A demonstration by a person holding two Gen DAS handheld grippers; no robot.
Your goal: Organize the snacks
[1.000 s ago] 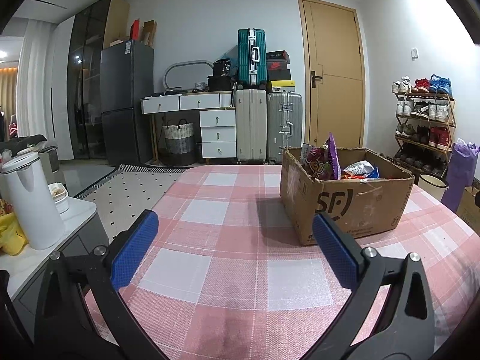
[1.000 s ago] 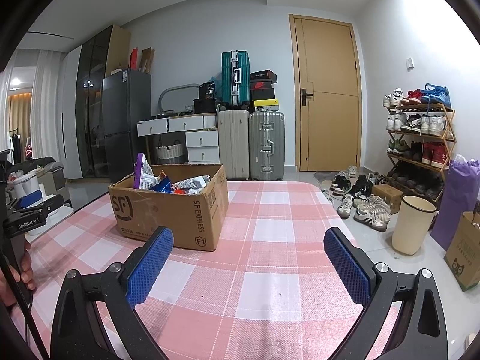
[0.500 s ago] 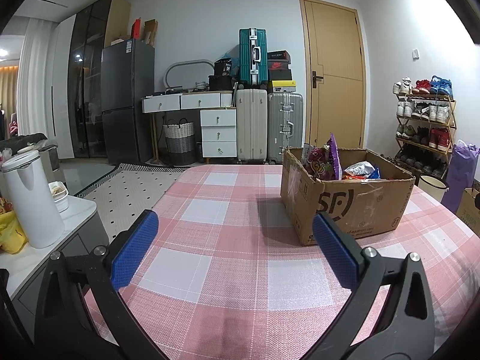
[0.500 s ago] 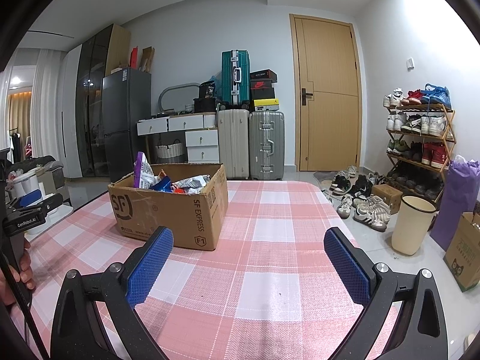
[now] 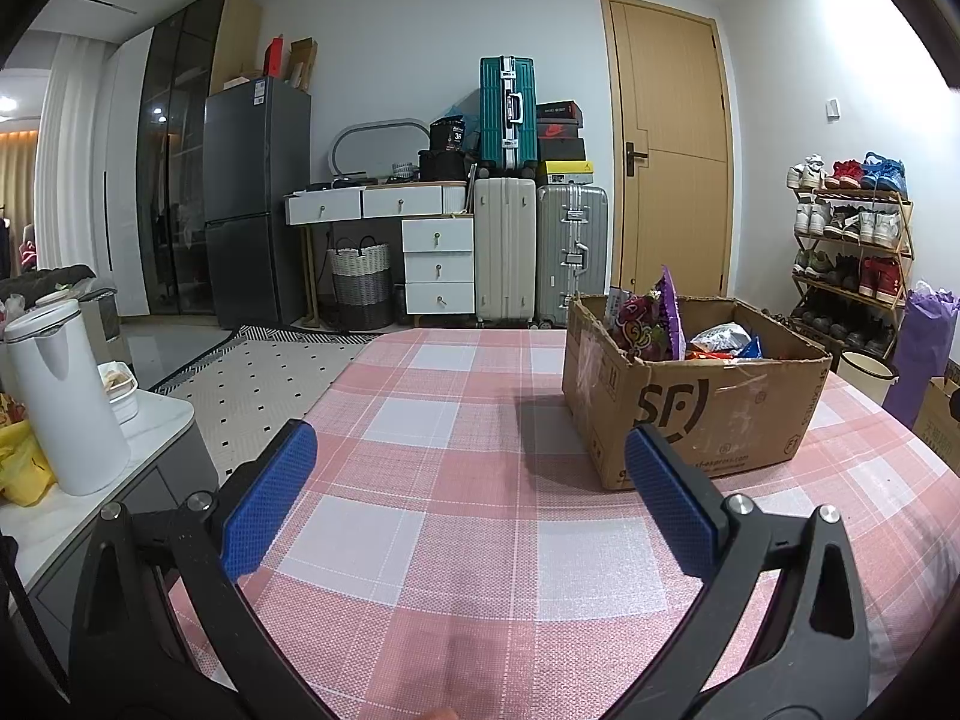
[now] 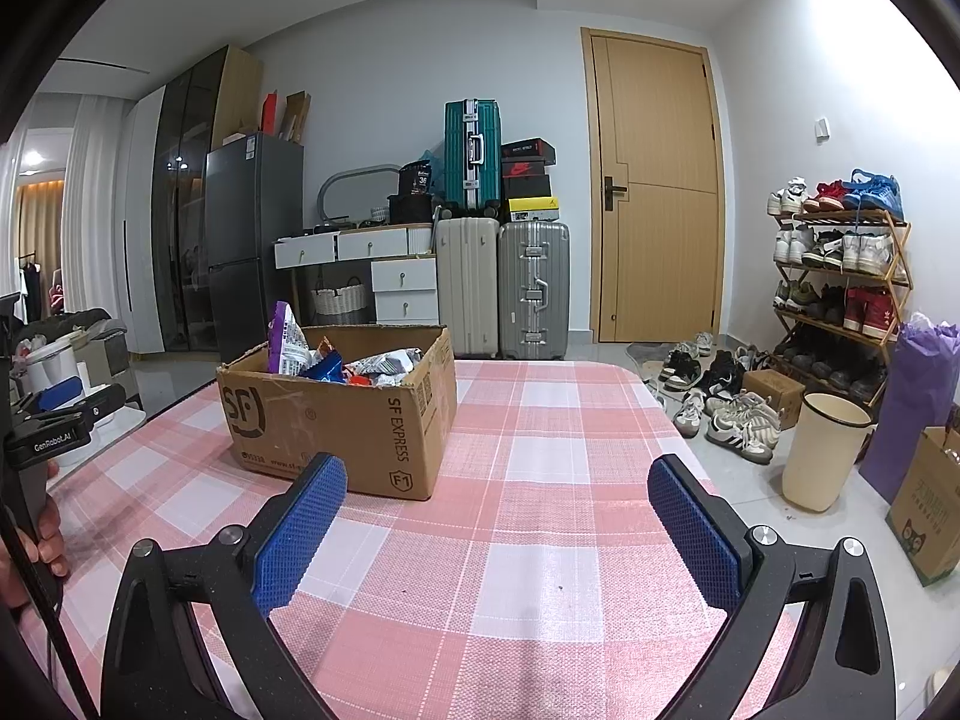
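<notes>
A brown cardboard box marked SF stands on the pink checked tablecloth. Several snack bags fill it, among them a purple bag that sticks up above the rim and a silver bag. My left gripper is open and empty, low over the cloth, to the left of the box and nearer to me. My right gripper is open and empty too, nearer than the box and to its right. The left gripper also shows at the right wrist view's left edge, held by a hand.
A white kettle and a small bowl stand on a side counter left of the table. Beyond the table's right edge are a cream bin, shoes on the floor, a shoe rack and a purple bag. Suitcases, drawers and a door line the far wall.
</notes>
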